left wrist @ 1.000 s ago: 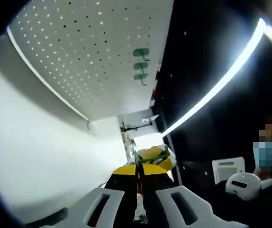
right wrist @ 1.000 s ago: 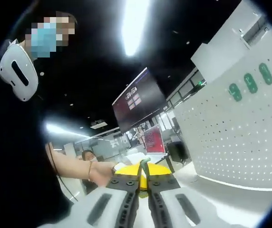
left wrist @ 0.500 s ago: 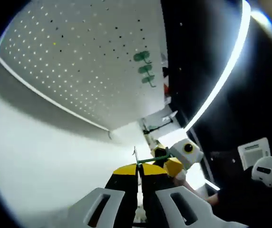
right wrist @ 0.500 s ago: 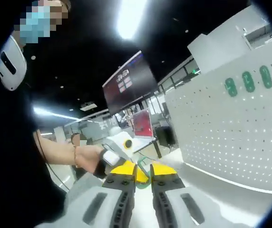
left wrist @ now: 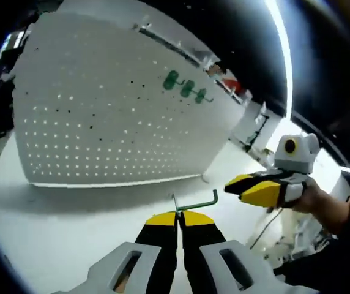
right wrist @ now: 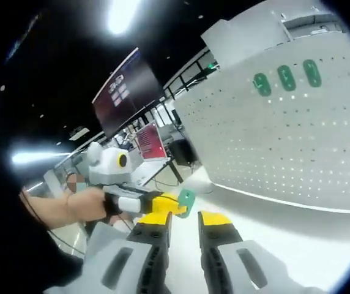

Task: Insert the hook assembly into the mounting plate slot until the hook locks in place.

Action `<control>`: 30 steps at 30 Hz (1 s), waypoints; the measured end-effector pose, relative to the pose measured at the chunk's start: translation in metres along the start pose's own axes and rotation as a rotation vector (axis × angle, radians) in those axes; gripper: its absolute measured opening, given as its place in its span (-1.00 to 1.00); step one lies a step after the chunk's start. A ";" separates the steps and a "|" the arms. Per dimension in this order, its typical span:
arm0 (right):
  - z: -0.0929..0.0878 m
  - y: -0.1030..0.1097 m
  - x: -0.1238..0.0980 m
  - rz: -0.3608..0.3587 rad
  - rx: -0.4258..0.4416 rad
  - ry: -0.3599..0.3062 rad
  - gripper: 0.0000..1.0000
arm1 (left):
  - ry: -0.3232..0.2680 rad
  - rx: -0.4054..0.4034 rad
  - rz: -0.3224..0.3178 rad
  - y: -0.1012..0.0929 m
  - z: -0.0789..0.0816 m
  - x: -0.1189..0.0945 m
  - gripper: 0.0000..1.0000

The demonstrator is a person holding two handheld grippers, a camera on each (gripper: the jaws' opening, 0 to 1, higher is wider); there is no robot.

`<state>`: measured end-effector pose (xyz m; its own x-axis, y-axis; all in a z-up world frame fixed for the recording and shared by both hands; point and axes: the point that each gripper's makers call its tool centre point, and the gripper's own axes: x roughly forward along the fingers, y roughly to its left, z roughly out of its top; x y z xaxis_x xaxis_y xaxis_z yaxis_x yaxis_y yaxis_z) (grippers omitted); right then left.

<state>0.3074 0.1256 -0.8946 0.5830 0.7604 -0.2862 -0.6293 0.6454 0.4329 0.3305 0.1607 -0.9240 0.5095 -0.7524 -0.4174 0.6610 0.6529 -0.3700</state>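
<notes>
My left gripper (left wrist: 178, 217) is shut on a green hook assembly (left wrist: 197, 204), whose thin bent rod sticks out to the right of the jaw tips. The white perforated mounting plate (left wrist: 114, 116) stands upright beyond it, some way off, with three green hooks (left wrist: 186, 89) set in its upper part. My right gripper (right wrist: 185, 219) is open with nothing between its fingers. In the right gripper view the left gripper (right wrist: 163, 204) comes in from the left with the green hook assembly (right wrist: 187, 201) at its tip. The mounting plate (right wrist: 285, 141) and its three green hooks (right wrist: 286, 77) fill the right side.
The plate stands on a white table (left wrist: 71, 226). A person's hand (left wrist: 314, 197) holds the right gripper (left wrist: 262, 187) at the right of the left gripper view. A dark wall screen (right wrist: 126, 92) and a red sign (right wrist: 150, 141) lie far behind.
The right gripper has opened and drawn back from the left gripper's tip. The left gripper stays shut on the green hook. Both views have swung towards the perforated plate.
</notes>
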 end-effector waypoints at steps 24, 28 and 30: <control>0.015 0.002 0.026 -0.060 0.266 -0.139 -0.85 | -0.113 0.187 0.055 -0.010 0.023 -0.004 -0.98; 0.016 0.002 0.027 -0.053 0.312 -0.147 -0.87 | -0.127 0.219 0.062 -0.012 0.024 -0.006 -0.98; 0.015 0.001 0.027 -0.059 0.310 -0.142 -0.88 | -0.127 0.227 0.064 -0.012 0.024 -0.006 -0.98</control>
<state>0.3297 0.1458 -0.8891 0.6931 0.6908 -0.2057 -0.4190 0.6184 0.6649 0.3325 0.1550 -0.8976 0.6099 -0.7245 -0.3211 0.7245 0.6740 -0.1446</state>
